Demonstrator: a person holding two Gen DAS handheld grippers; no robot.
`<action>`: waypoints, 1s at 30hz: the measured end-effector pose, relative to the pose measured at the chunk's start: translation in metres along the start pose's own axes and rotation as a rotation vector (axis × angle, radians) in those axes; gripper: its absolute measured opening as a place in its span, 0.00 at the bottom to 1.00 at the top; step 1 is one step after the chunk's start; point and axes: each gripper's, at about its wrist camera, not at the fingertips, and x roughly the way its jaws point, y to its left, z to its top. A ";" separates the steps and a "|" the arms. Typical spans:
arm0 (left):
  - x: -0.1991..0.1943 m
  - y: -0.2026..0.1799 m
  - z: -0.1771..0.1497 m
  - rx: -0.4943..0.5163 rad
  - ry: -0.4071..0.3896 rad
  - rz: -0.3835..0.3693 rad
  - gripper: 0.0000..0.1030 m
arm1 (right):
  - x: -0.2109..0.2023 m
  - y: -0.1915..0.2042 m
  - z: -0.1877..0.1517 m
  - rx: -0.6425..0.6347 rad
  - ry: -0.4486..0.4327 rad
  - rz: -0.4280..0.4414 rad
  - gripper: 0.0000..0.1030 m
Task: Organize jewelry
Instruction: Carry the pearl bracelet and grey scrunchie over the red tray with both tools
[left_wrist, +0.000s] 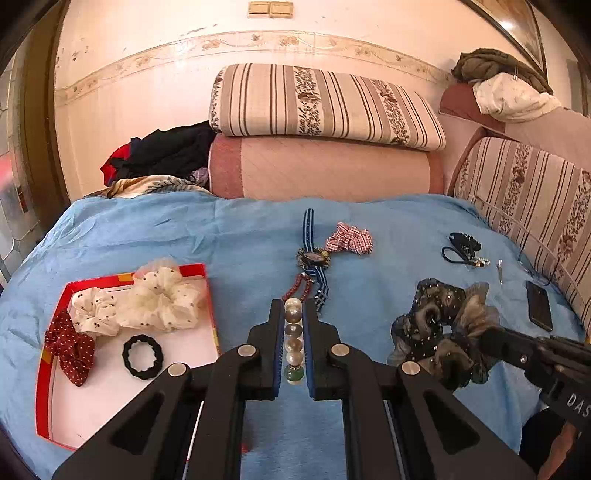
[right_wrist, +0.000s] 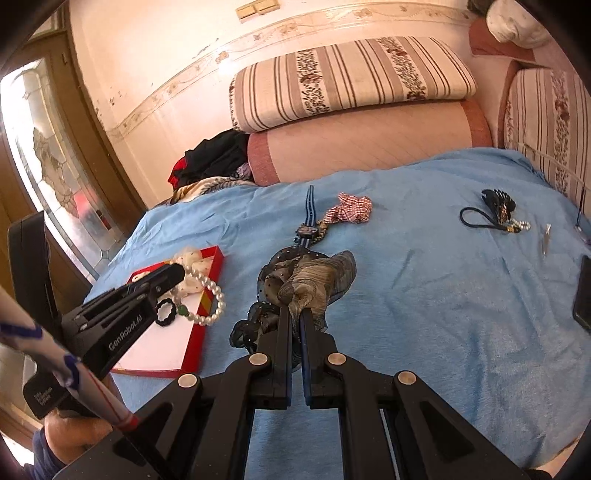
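A blue bed cover (left_wrist: 229, 236) spreads ahead of both grippers, backed by a striped cushion (left_wrist: 325, 103) stacked on a pink bolster (left_wrist: 325, 170). To the left of the left gripper (left_wrist: 293, 314) lies a red-rimmed tray (left_wrist: 55, 295) holding two cream scrunchies (left_wrist: 162, 295), a red dotted bow (left_wrist: 70, 347) and a black hair tie (left_wrist: 143, 356). Straight beyond this gripper's tips lie a red bead string (left_wrist: 295, 290) and a blue striped watch (left_wrist: 313, 254), with a checked scrunchie (left_wrist: 349, 238) just beside the watch. Far right of them sit a dark hair band (left_wrist: 463, 249) and a black phone (left_wrist: 539, 304).

The left gripper reaches forward, level over the bed, its jaws pinching a pearl bracelet (left_wrist: 293, 336); in the right wrist view the bracelet (right_wrist: 210, 291) hangs over the tray's edge (right_wrist: 210, 280).

The right gripper (right_wrist: 294, 310) comes in from the right, tilted toward the bed, pressed together on a dark sheer scrunchie (right_wrist: 314, 277), which bunches around its tips.
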 end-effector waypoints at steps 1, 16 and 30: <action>-0.001 0.002 0.000 -0.003 -0.003 0.001 0.09 | 0.000 0.004 -0.001 -0.007 0.003 -0.001 0.05; -0.024 0.088 -0.009 -0.126 -0.023 0.088 0.09 | 0.010 0.044 -0.011 -0.069 0.033 0.018 0.04; -0.038 0.178 -0.015 -0.284 -0.025 0.208 0.09 | 0.020 0.092 -0.011 -0.135 0.049 0.126 0.04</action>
